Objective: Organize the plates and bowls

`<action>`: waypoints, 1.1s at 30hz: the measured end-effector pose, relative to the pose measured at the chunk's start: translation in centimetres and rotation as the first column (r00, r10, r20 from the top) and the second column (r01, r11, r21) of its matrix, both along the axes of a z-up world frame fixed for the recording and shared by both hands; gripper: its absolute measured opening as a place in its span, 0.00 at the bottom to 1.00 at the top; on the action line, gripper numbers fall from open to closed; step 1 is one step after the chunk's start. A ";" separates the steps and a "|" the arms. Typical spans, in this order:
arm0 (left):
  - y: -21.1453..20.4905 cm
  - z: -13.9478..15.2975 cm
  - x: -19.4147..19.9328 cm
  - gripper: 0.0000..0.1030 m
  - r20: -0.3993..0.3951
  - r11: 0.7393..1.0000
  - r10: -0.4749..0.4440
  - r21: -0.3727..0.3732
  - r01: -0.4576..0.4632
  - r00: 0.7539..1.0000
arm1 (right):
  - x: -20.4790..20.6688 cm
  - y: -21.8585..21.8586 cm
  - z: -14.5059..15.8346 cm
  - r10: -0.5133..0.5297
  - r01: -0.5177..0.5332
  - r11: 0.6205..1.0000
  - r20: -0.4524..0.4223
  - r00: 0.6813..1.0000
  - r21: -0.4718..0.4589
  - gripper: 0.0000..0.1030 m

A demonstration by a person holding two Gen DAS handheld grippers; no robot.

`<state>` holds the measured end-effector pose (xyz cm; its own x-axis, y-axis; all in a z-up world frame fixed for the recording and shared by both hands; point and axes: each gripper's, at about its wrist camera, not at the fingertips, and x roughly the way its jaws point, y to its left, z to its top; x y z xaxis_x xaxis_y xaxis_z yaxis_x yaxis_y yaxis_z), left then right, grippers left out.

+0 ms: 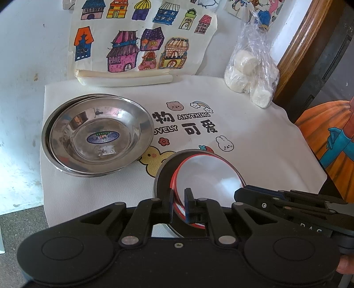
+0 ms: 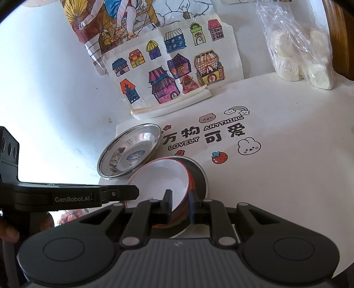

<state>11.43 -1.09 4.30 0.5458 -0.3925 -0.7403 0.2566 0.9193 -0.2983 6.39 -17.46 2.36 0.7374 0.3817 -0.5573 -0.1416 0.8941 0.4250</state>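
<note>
While tilted down — both grippers [image 1: 178, 205] [image 2: 180, 205] on bowl [image 1: 210, 177] rim.

White wall [image 1: 26, 44] behind, scuffed and flaking low down, bright with daylight on the left. Taped or leaned against it: a children's drawing of coloured houses [image 1: 141, 37], bottom edge curled into a roll [image 1: 124, 78], and part of another coloured picture [image 2: 115, 20] higher up. White table mat [image 1: 254, 137] printed with cartoon animals, a strawberry, a rainbow and the words "ANYTHING LOVELY" among Chinese characters. Clear plastic bag of pale round lumps [image 1: 252, 73] at the mat's far right corner. Curved brown wooden frame [image 1: 303, 42] on the right. Grey floor [image 1: 20, 223] lower left.
</note>
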 end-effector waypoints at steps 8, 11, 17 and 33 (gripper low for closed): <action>0.5 0.6 -0.1 0.11 0.021 1.000 0.013 0.000 -0.013 1.000 | -0.2 -0.5 0.0 0.008 -0.008 1.000 0.008 1.000 0.012 0.20; 0.6 0.6 -0.1 0.13 0.019 1.000 0.015 -0.002 -0.015 1.000 | -0.2 -0.5 -0.1 0.009 -0.009 1.000 0.011 1.000 0.016 0.20; 0.9 0.7 -0.1 0.13 0.030 1.000 0.025 -0.011 -0.025 0.999 | -0.4 -0.7 0.0 0.002 -0.003 1.000 0.015 1.000 0.019 0.21; 3.9 0.0 -0.5 0.93 0.091 0.988 0.154 -0.005 -0.154 0.984 | -0.7 -3.4 -0.3 -0.103 0.103 0.995 0.050 0.993 0.000 0.90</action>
<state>10.96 2.81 4.33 0.6649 -0.2972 -0.6853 0.1381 0.9505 -0.2783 5.72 -20.90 2.08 0.7994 0.3003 -0.5203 -0.0691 0.9063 0.4171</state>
